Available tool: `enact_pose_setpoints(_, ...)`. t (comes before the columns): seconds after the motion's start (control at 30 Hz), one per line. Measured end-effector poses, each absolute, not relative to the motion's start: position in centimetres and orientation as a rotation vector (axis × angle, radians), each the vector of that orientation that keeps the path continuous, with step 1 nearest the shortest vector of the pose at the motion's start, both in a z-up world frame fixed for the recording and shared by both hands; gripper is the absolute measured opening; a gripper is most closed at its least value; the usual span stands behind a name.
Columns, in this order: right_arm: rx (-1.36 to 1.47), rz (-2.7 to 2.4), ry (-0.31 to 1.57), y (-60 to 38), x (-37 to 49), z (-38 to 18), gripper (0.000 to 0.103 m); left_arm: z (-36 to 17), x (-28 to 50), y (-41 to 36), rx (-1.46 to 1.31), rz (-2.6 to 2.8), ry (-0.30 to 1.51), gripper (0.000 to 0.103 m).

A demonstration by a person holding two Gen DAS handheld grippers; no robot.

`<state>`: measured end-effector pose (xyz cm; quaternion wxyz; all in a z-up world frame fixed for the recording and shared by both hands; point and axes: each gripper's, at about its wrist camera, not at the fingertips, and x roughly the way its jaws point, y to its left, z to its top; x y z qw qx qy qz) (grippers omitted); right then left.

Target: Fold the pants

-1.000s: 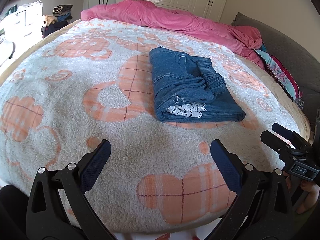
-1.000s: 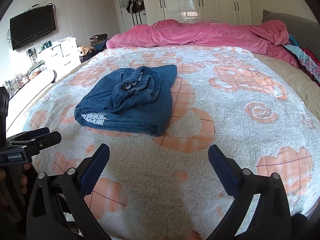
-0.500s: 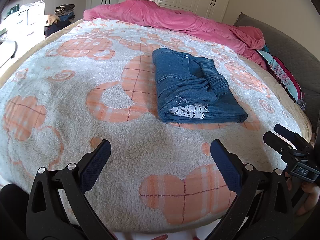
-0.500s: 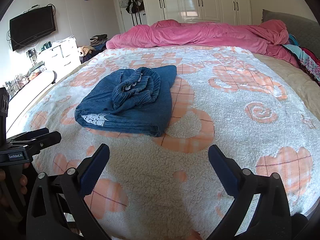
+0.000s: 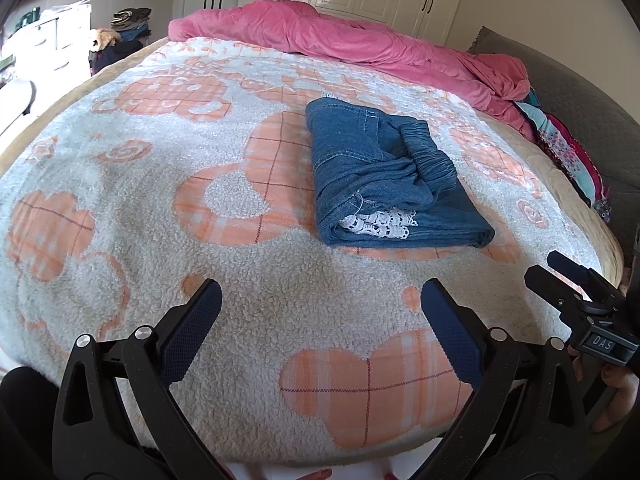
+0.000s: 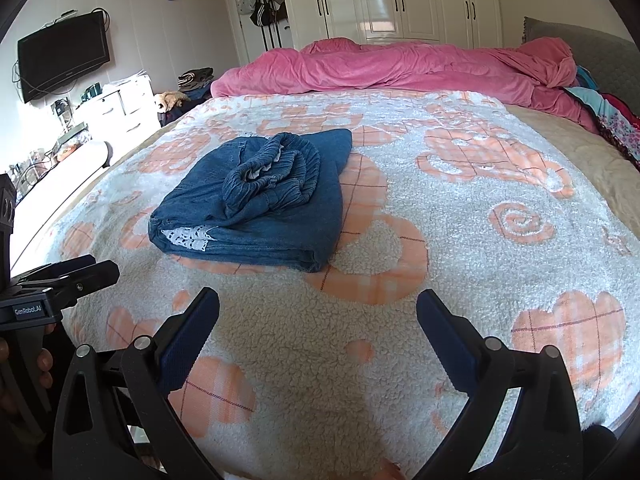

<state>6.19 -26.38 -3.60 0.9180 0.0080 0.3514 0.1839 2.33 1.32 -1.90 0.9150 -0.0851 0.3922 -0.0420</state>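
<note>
The blue denim pants (image 5: 384, 176) lie folded in a compact bundle on the bed, white lace hem showing at the near edge, elastic waistband bunched on top. They also show in the right wrist view (image 6: 260, 200). My left gripper (image 5: 320, 300) is open and empty, held above the blanket short of the pants. My right gripper (image 6: 318, 308) is open and empty, also short of the pants. The right gripper shows at the right edge of the left wrist view (image 5: 576, 284); the left gripper shows at the left edge of the right wrist view (image 6: 64, 276).
The bed carries a white fleece blanket with orange plaid shapes (image 5: 160, 184). A pink duvet (image 5: 340, 40) is bunched along the far side. A grey headboard (image 5: 580, 92) and colourful clothes (image 5: 568, 152) are at the right. White drawers and a wall TV (image 6: 64, 56) stand left.
Both grippers stay open and empty. The left wrist view has shifted slightly, so the pants sit a little lower and nearer in it. The pants have not moved.
</note>
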Motion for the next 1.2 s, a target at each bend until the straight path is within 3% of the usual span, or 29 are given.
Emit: enact_pose_setpoints(1.2, 0.002, 0.357, 0.735, -26.20, 6.19, -3.73, 0.098, -1.80, 2.25, 1.28, -0.198, -0.097, 0.824, 0.094)
